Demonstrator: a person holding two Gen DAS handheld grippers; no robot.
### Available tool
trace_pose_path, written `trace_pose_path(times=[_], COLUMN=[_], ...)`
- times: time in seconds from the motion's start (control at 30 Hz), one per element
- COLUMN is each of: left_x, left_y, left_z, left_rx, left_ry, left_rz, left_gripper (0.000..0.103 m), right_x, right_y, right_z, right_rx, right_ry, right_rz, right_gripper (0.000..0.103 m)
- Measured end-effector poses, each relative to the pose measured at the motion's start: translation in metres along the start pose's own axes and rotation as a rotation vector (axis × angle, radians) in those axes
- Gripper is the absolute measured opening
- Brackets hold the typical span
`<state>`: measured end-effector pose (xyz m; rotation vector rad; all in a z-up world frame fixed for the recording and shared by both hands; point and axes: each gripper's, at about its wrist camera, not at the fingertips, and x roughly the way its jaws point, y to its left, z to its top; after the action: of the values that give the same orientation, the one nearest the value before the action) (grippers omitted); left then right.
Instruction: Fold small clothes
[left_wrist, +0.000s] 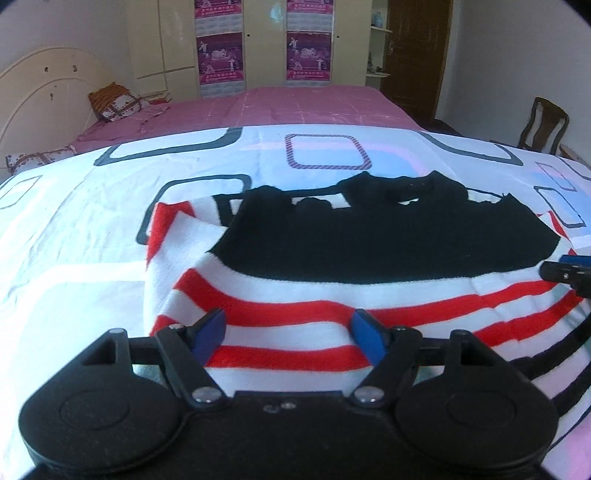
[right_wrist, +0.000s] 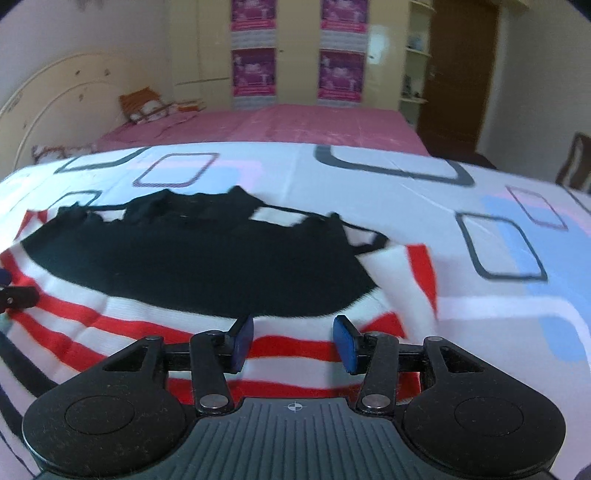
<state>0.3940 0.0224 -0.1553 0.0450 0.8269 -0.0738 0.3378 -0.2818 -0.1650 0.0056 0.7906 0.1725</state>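
A: Starting closest, what are the tongs doing?

B: The left gripper (left_wrist: 288, 332) is hovering with its jaws standing wide apart, nothing between the blue pads; the striped garment (left_wrist: 295, 295) is lying just under and ahead of them. The right gripper (right_wrist: 293, 341) is also gaping, a bit narrower, with only the striped fabric beneath it and no cloth pinched.

A: So neither is holding anything?

B: Neither is gripping. Both are pointing down at the near hem, side by side, which I judge to be a setup for taking two spots of the same edge and folding it away.

A: And beyond the tips?

B: The black upper part (right_wrist: 192, 266) of the garment is spreading ahead of both tongs, with its ragged neckline at the far side. The garment is lying flat on the patterned sheet (left_wrist: 74, 229), probably smoothed out so a fold runs straight.

A: Further still?

B: A pink bed (left_wrist: 295, 107) is sitting beyond the sheet, then a wardrobe with posters (left_wrist: 221, 59) against the wall.
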Motion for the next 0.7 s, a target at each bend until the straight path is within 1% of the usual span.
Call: trace_pose_path(times=[0.07, 0.1, 0.2, 0.33, 0.4, 0.47, 0.5, 0.57, 0.63, 0.7], left_x=[-0.004, -0.008, -0.024, -0.039, -0.041, -0.039, -0.038, -0.035, -0.033, -0.032], left_y=[0.0, -0.001, -0.005, -0.018, -0.025, -0.028, -0.027, -0.022, -0.017, -0.015], left_z=[0.001, 0.002, 0.002, -0.001, -0.005, -0.012, -0.015, -0.02, -0.025, -0.028], left_rx=[-0.011, -0.024, -0.045, -0.028, -0.013, 0.003, 0.003, -0.003, -0.002, 0.005], left_ry=[0.007, 0.007, -0.009, -0.022, -0.016, -0.006, -0.004, 0.008, 0.013, 0.013], left_rz=[0.011, 0.013, -0.01, -0.045, -0.048, -0.033, -0.028, -0.016, -0.011, -0.01], left_gripper=[0.075, 0.071, 0.07, 0.07, 0.07, 0.071, 0.073, 0.076, 0.081, 0.081], right_x=[-0.007, -0.012, -0.027, -0.041, -0.043, -0.042, -0.041, -0.038, -0.034, -0.035], right_y=[0.002, 0.003, 0.013, 0.04, 0.052, 0.063, 0.067, 0.071, 0.069, 0.063], right_z=[0.002, 0.002, 0.001, -0.003, -0.007, -0.013, -0.016, -0.023, -0.029, -0.031], right_rx=[0.006, 0.017, 0.021, -0.024, -0.036, -0.057, -0.071, -0.099, -0.11, -0.101], right_ry=[-0.002, -0.008, -0.021, -0.032, -0.028, -0.017, -0.014, -0.004, 0.001, -0.002], right_rz=[-0.004, 0.008, 0.054, 0.103, 0.129, 0.146, 0.144, 0.13, 0.111, 0.097], right_gripper=[0.046, 0.046, 0.046, 0.046, 0.046, 0.046, 0.047, 0.047, 0.046, 0.046])
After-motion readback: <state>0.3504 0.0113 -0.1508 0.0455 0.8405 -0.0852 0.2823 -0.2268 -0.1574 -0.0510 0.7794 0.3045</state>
